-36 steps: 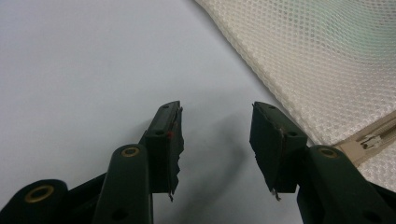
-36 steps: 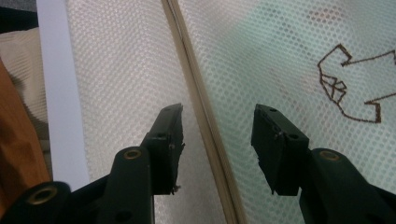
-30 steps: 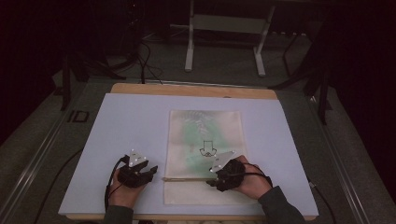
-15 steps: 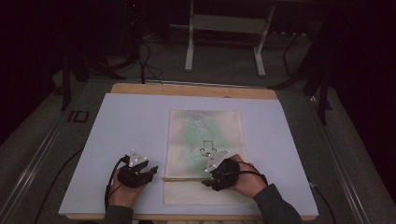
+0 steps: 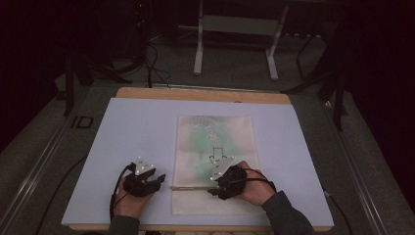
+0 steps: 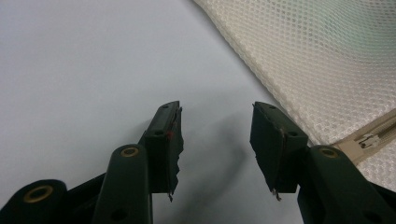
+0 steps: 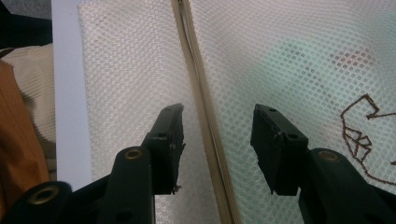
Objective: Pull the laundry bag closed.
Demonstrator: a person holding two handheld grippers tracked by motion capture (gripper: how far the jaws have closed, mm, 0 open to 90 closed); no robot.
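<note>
Now right tool farther left along mesh bag's zipper.

A white mesh bag lies flat at the centre of the pale table. The right gripper sits on its lower part by the zipper; the left gripper rests lower left, just beside the bag's edge.

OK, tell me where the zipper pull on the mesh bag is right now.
In the left gripper view the zipper pull lies at the right edge, on the mesh bag, just right of the open left gripper.
</note>
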